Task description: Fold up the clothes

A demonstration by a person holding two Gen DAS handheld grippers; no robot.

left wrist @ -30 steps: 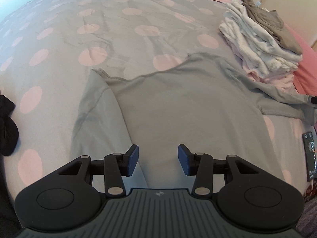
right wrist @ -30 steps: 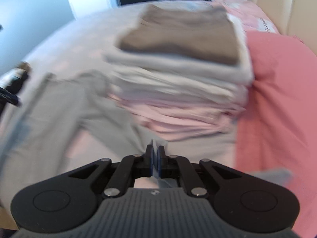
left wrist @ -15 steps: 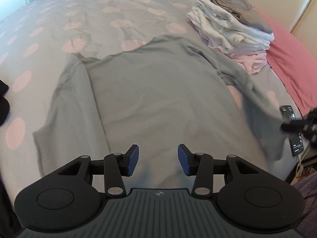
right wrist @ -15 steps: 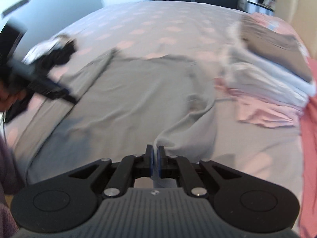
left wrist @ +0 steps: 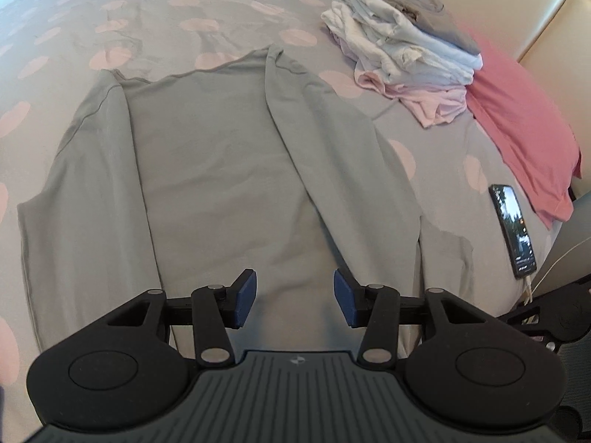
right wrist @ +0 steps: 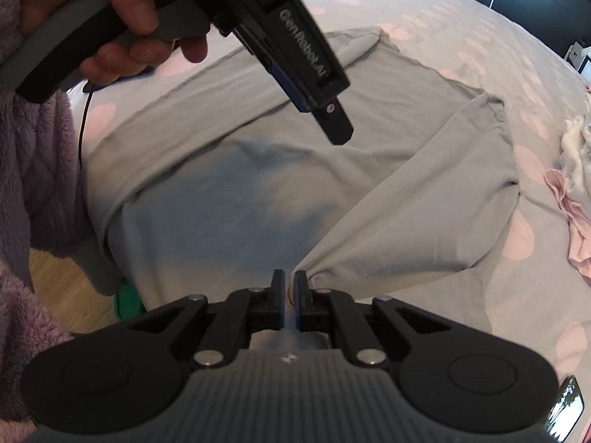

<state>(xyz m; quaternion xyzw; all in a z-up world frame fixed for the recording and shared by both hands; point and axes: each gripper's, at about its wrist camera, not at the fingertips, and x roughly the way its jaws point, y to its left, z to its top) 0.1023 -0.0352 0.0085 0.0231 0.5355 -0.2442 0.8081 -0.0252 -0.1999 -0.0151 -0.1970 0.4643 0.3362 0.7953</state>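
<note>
A grey long-sleeved shirt (left wrist: 221,170) lies spread flat on the spotted bed cover (left wrist: 147,18). Its left sleeve (left wrist: 85,184) and right sleeve (left wrist: 332,140) are both folded in over the body. My left gripper (left wrist: 294,297) hovers open above the shirt's near end with nothing between its fingers, and its jaws are opening slightly. The right wrist view shows it (right wrist: 332,122) held by a hand (right wrist: 122,11). My right gripper (right wrist: 290,280) sits low over the shirt (right wrist: 240,199). Its jaws are opening, a narrow gap shows, and the sleeve end (right wrist: 388,229) bunches at the fingertips.
A stack of folded clothes (left wrist: 399,48) stands at the back right beside a pink pillow (left wrist: 517,125). A phone (left wrist: 513,229) lies near the bed's right edge. A purple fleece sleeve (right wrist: 33,184) and wood floor (right wrist: 51,277) show at the left.
My right gripper carried the sleeve end from beside the clothes stack across onto the shirt, and its jaws have parted slightly. The left gripper shifted along the shirt's near end.
</note>
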